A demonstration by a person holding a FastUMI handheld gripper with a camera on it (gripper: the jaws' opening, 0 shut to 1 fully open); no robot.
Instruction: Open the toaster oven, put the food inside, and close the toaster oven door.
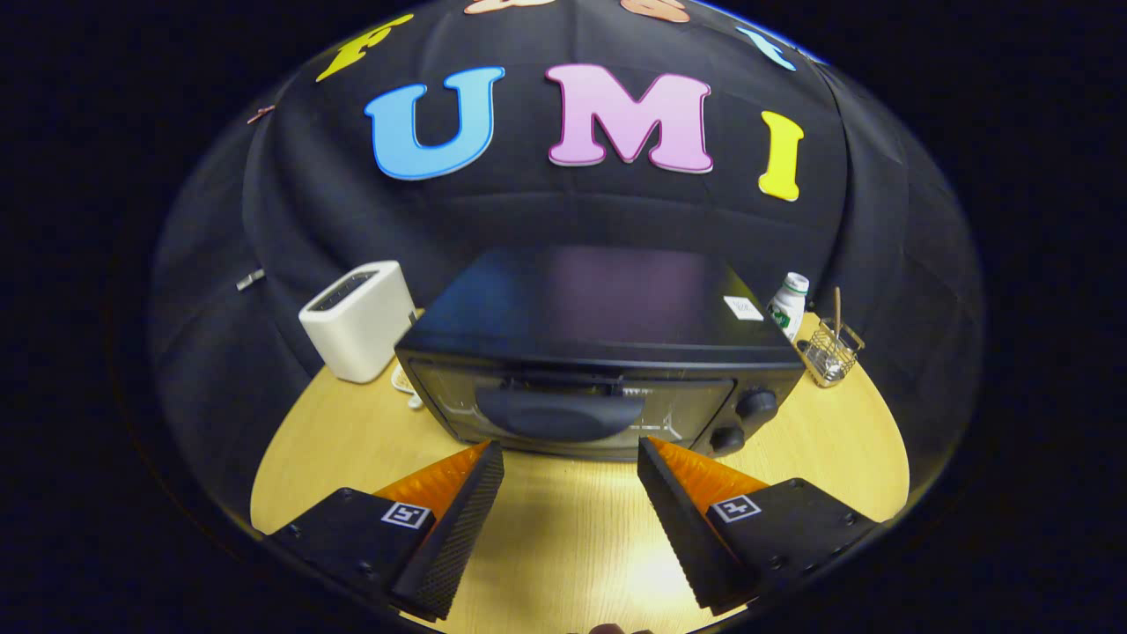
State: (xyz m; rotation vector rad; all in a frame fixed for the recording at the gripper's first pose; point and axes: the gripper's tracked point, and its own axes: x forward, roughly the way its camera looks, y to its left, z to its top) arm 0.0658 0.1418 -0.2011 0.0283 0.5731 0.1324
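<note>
The gripper (570, 458) has its 2 fingers spread wide and holds nothing. Just ahead of them stands the black toaster oven (599, 352) on the wooden table (563, 537), its door closed. A white toaster (359, 319) stands beside it, and a wire basket (829, 352) on the other side.

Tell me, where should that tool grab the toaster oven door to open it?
Best bet: the wide dark handle across the top of the toaster oven door. It bulges out from the glass and runs sideways, so the tool, now open with nothing between its fingers, should probably come straight from the front, fingers above and below it, then pull down.
</note>
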